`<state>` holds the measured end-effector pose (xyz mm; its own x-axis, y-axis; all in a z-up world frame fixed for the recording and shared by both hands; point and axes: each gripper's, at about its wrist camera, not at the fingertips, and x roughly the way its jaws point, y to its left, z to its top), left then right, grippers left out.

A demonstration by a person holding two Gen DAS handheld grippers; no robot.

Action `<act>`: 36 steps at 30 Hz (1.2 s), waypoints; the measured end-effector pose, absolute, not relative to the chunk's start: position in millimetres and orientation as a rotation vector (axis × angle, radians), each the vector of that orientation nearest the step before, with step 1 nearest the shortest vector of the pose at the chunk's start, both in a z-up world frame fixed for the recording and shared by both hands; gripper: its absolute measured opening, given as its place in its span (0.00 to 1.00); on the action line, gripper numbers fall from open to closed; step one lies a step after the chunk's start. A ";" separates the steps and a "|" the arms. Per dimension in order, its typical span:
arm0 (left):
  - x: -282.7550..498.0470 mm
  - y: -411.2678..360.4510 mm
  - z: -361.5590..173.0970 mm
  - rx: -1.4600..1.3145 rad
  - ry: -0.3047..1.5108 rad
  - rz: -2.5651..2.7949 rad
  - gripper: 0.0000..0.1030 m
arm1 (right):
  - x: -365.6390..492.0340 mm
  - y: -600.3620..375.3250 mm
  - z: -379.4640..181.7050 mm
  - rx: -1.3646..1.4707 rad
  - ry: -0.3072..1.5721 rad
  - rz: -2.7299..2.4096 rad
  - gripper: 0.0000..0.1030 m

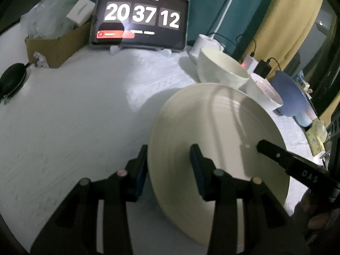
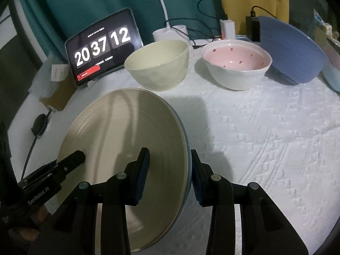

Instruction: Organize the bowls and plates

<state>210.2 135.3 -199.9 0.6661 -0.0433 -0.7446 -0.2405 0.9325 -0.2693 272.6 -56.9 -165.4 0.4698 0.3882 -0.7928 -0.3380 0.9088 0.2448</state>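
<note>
A cream plate (image 2: 123, 148) lies on the white tablecloth (image 2: 265, 148) near the front of the table, on top of another plate whose blue edge (image 2: 184, 136) peeks out along its right side, so the two already form a stack. Both grippers straddle its rim from opposite sides: the left gripper (image 1: 169, 170) has one finger outside the rim and one over the plate's face, and the right gripper (image 2: 170, 176) does the same on the far side. Both sets of fingers are apart, not pinching the rim; this looks like either a two-sided grip being set up or a release after stacking. Behind the plate stand a cream bowl (image 2: 158, 63), a pink-lined bowl (image 2: 237, 68) and a blue bowl (image 2: 295, 51), still unstacked in a loose row.
</note>
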 end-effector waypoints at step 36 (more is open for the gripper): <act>204.6 90.8 -152.4 -0.187 0.718 0.204 0.45 | 272.1 -110.0 -152.0 0.061 0.944 0.404 0.42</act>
